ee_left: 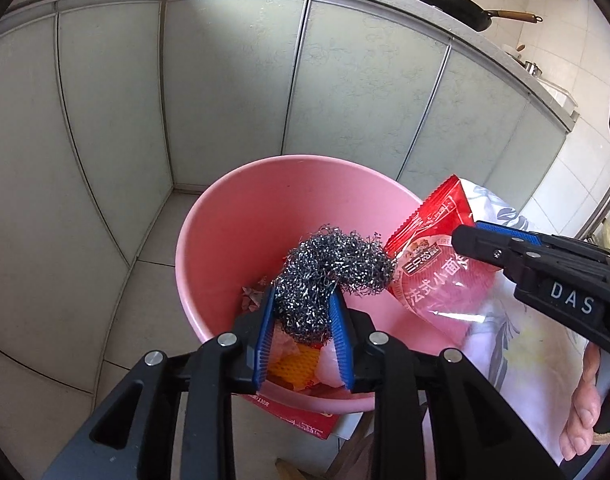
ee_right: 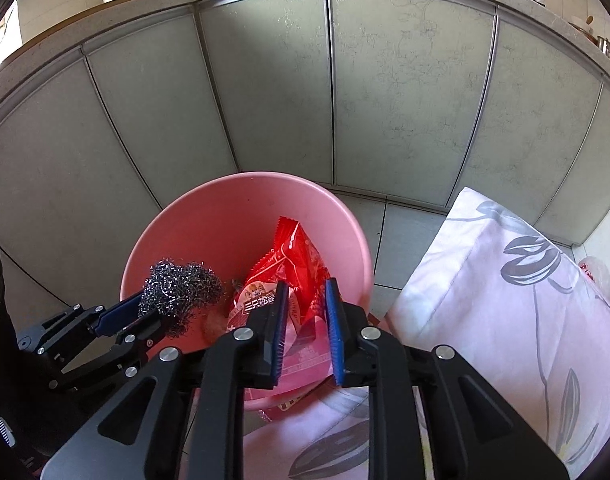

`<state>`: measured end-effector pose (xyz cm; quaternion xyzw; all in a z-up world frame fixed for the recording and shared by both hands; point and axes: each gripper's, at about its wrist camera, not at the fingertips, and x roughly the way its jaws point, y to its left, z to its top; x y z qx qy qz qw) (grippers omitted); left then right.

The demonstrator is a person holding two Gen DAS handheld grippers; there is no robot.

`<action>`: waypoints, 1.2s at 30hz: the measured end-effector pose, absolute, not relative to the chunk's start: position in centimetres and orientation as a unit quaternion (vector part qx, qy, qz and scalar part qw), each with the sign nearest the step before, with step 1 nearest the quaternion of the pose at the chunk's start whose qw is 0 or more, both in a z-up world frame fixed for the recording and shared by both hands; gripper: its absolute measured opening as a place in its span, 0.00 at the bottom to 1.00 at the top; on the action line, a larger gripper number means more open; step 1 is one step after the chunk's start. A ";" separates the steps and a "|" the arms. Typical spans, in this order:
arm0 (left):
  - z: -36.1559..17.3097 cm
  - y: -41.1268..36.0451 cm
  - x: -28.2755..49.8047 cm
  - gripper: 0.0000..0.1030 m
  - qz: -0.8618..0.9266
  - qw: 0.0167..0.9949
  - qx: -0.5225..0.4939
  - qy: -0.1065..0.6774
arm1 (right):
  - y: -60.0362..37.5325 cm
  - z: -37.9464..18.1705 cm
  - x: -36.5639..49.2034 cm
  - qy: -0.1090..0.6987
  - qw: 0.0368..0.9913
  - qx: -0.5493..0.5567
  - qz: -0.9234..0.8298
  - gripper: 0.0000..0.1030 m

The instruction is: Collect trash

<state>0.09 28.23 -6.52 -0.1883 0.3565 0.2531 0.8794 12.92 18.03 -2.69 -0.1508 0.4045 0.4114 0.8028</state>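
1. Left tongs (ee_left: 303,334): black frame, blue ribbed pads, nearest the left wrist camera; clamped on a grey steel-wool scouring pad (ee_left: 332,276), held above the open mouth of the bin.
2. Right tongs (ee_right: 307,330): same build, nearest the right wrist camera; closed on a red and clear plastic snack wrapper (ee_right: 295,276), its upper corner standing up over the bin's interior.
3. Round pink plastic bin (ee_left: 233,216): stands on the floor, just in front of the cabinet doors; its near rim sits under both tongs. Inside, low down: orange mesh scrap (ee_left: 295,366) and other crumpled litter, partly hidden.
4. Flat red printed packet (ee_left: 305,420): on the floor, its edge tucked under the bin's near rim.
5. White cloth with grey leaf print (ee_right: 505,300): just to the right of the bin, its corner near the rim.
6. Pale grey-green cabinet doors (ee_left: 233,88): wall the space behind and left of the bin; a strip of tiled floor (ee_left: 157,248) lies open on the left.
7. Desk above the cabinets carries a black frying pan with wooden handle (ee_left: 457,6).
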 end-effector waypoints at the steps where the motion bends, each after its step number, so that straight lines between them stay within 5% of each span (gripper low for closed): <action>1: -6.6 28.2 0.0 0.26 0.254 0.879 -0.188 0.357 | 18.0 -2.6 12.9 0.403 0.803 -0.151 0.412 0.19; 9: -6.6 28.0 -0.1 0.28 0.255 0.878 -0.187 0.359 | 17.7 -2.3 12.9 0.404 0.800 -0.143 0.420 0.34; 23: -5.5 27.8 -0.4 0.30 0.255 0.882 -0.181 0.352 | 17.0 -1.7 12.2 0.395 0.803 -0.143 0.422 0.34; 36: -2.6 26.9 -1.5 0.42 0.232 0.899 -0.185 0.323 | 13.7 -1.0 11.9 0.394 0.807 -0.118 0.424 0.34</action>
